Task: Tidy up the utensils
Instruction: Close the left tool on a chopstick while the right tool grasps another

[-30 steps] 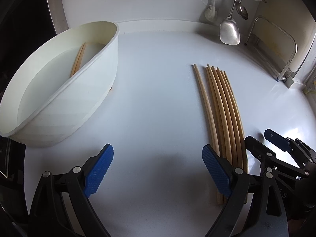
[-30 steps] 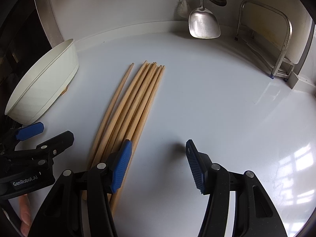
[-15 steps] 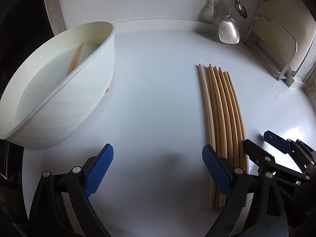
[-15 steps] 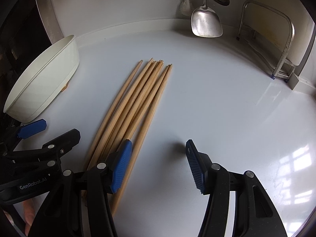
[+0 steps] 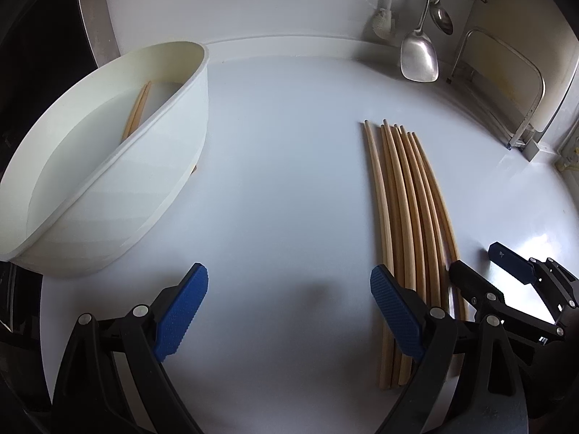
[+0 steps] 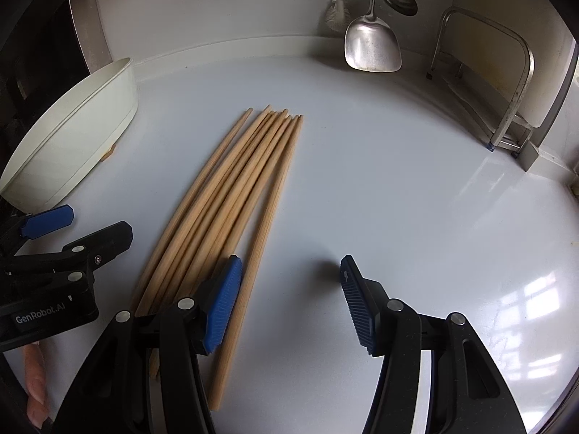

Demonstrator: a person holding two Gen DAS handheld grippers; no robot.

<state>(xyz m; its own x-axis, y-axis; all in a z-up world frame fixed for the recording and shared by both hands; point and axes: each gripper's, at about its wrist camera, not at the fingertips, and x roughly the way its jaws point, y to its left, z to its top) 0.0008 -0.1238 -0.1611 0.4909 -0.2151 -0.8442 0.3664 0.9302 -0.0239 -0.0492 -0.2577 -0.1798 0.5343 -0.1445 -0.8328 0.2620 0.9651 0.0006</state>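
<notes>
A bundle of long, pale wooden chopsticks (image 5: 409, 209) lies flat on the glossy white round tabletop (image 5: 282, 166), packed side by side with their thin tips fanning slightly toward twelve o'clock. In the right wrist view the same chopsticks (image 6: 231, 195) run from about seven o'clock up toward the centre, one stick lying a little apart on the right edge of the bundle.

At nine to ten o'clock in the left wrist view stands a large white oval plastic basin (image 5: 108, 166), well apart from the bundle, with a couple more wooden sticks (image 5: 137, 108) resting inside it. At one o'clock, against the back wall, hang a steel spatula (image 5: 419, 54), a steel ladle (image 5: 442, 18) and a white brush (image 5: 383, 21); beside them at two o'clock stands a bent metal-rod rack (image 5: 521, 83). Nothing lies on top of the chopsticks.

Both tools point steeply down at the table. The left gripper (image 5: 287, 311) hovers with its blue-padded jaws wide apart and nothing between them; its right finger overlaps the near ends of the chopsticks. The right gripper (image 6: 289, 303) is roughly half open and grips nothing; its left pad sits over the bundle's near end, with bare table between the jaws. A fingertip (image 6: 34, 383) shows at eight o'clock.
</notes>
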